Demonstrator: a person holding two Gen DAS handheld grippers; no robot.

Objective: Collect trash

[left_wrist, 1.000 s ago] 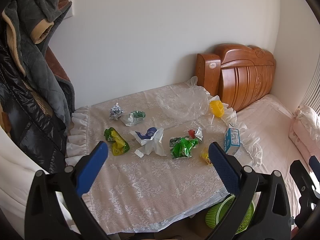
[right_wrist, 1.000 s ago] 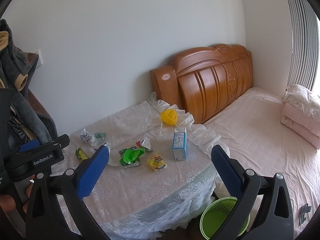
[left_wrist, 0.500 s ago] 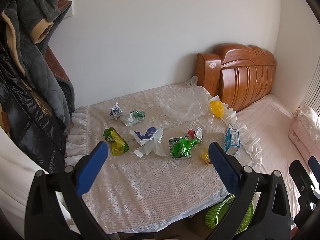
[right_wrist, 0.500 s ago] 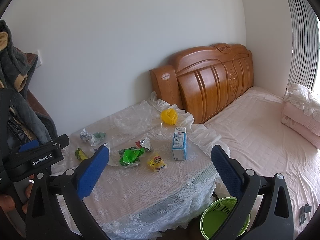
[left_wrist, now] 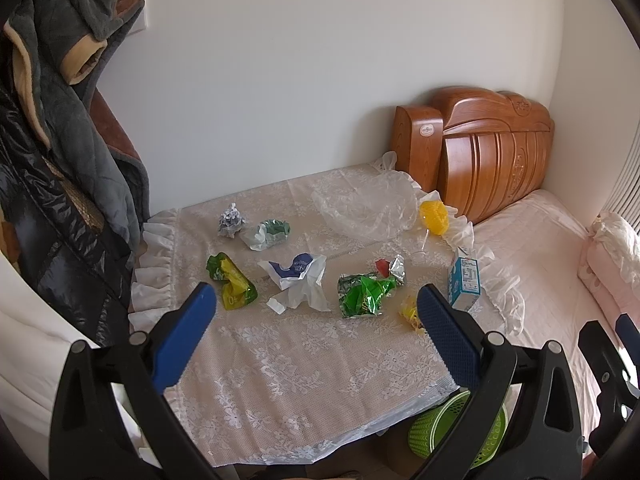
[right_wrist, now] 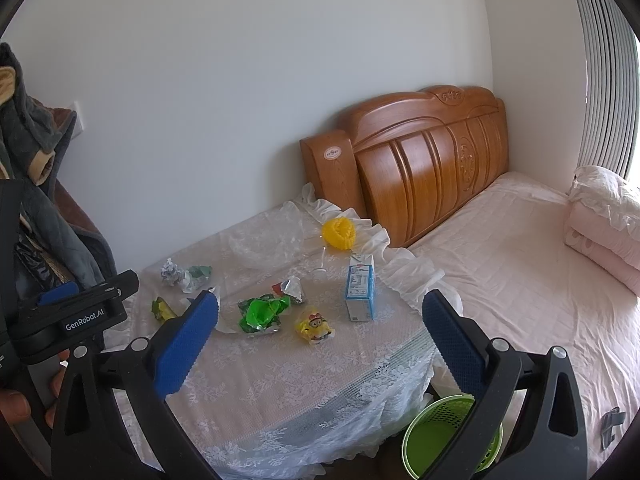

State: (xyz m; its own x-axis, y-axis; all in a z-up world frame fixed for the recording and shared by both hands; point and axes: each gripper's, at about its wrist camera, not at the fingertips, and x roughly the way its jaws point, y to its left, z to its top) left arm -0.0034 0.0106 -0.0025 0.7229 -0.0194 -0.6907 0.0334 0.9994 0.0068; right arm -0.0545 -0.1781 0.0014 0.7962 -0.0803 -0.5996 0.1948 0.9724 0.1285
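At the far left we see coats hanging beside the table, which wears a lace cloth. Our left gripper hovers above the table's near edge, its blue fingers spread wide with nothing between them.

The trash lies scattered on the cloth. Going from the left: a crumpled paper ball, a green-and-white wrapper just beside it, a green-yellow packet nearer us, a white bag with blue print, a green foil wrapper, a silver scrap touching it, a small yellow wrapper, and a blue carton standing upright near the right edge. Behind them lie a clear plastic sheet and a yellow net.

Our right gripper hangs over the table's near right corner, fingers equally wide apart and empty. Below that corner stands a green bin, with the bed and wooden headboard to the right.
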